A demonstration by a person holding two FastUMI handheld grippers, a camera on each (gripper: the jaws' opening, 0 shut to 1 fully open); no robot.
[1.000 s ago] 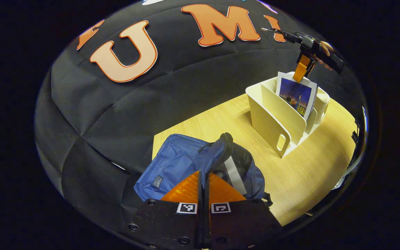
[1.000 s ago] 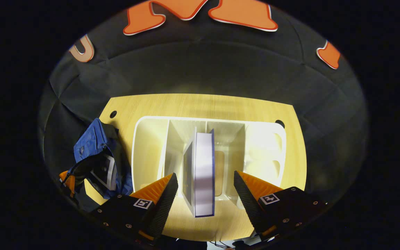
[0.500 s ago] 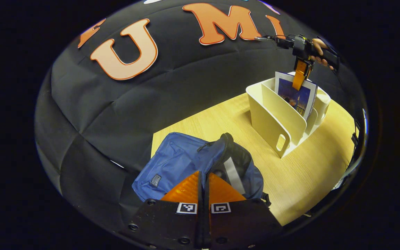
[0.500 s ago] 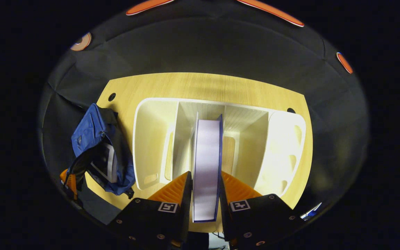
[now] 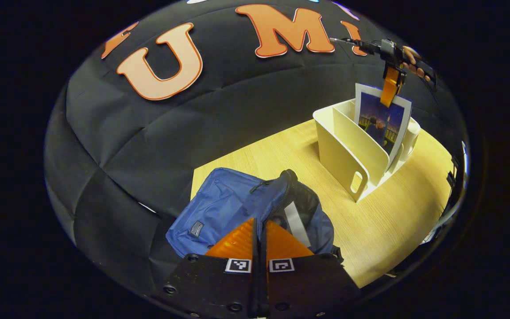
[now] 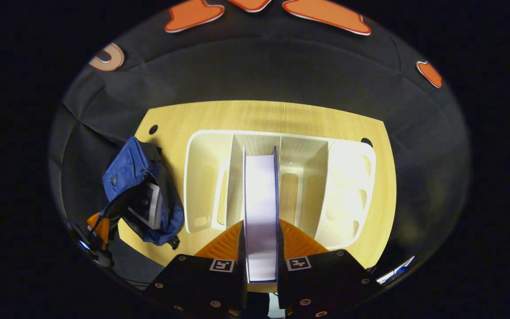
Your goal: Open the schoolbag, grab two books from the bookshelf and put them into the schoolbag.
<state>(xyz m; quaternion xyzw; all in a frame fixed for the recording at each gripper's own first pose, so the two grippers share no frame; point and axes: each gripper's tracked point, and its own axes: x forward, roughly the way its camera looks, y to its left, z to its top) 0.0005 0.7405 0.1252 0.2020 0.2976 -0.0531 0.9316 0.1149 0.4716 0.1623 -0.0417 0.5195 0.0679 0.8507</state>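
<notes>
Schoolbag [image 5: 219,208] soft blue fabric, unzipped. Bookshelf [image 6: 348,186] smooth cream plastic, curved dividers. Right gripper [image 6: 260,230] clamped on thin book [image 6: 260,195]; left gripper [image 5: 259,230] pinching bag's opening edge.

- My left gripper view sits low beside the schoolbag [image 5: 237,208], facing across the table [image 5: 370,221] toward the bookshelf [image 5: 352,146].
- My right gripper view looks steeply down, close above that bookshelf [image 6: 348,186]; both share schoolbag [image 6: 126,177] and table [image 6: 259,115].
</notes>
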